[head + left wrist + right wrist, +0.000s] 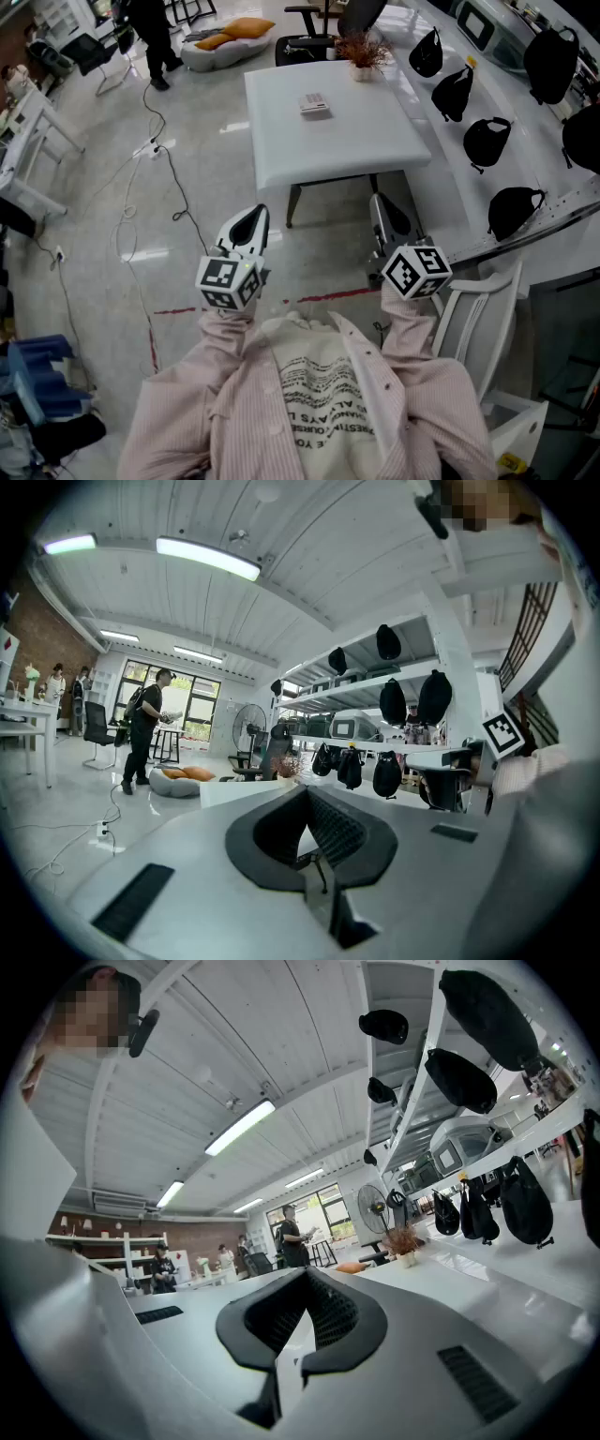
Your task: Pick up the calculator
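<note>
Left gripper (246, 228): lower centre-left, jaws pressed together, empty.
Right gripper (390, 223): lower centre-right, jaws pressed together, empty.
Table (281, 164): upper centre, well ahead of both.
Calculator (315, 104): upper centre, flat on the table's far half, untouched.
Risk: probably shoved across the smooth top if approached with jaws unopened.

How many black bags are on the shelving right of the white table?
6. Four bags line the counter beside the table; two more sit beyond, at the right edge. Others may be out of frame.
</note>
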`<state>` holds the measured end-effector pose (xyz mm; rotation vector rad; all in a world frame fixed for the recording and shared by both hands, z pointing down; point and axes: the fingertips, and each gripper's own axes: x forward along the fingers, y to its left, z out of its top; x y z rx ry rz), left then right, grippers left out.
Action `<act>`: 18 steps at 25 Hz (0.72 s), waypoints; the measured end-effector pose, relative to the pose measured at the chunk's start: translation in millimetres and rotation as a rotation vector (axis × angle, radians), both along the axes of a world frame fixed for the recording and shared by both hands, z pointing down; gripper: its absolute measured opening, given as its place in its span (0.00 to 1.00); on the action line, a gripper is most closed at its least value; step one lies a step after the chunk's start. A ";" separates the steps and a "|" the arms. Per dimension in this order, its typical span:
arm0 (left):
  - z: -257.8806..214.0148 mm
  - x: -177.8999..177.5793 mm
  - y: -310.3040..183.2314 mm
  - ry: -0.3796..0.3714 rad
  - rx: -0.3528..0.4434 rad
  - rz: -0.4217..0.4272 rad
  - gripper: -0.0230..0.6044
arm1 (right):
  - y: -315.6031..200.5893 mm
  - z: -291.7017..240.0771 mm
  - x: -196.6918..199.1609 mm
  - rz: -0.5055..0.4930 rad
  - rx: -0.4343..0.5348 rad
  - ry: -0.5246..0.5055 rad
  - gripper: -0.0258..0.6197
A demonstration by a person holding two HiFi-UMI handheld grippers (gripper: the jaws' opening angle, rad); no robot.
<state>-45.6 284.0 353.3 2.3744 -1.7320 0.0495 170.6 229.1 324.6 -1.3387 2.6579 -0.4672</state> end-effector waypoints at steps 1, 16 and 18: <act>0.3 2.3 0.1 0.002 -0.001 0.000 0.04 | -0.1 -0.5 2.0 0.001 0.001 0.001 0.04; 3.0 30.9 7.8 0.008 -0.011 0.001 0.04 | 1.1 6.9 14.3 -0.049 -0.036 0.012 0.04; 2.1 32.0 9.2 0.008 -0.007 -0.004 0.04 | 1.2 8.6 14.8 -0.050 -0.045 0.007 0.05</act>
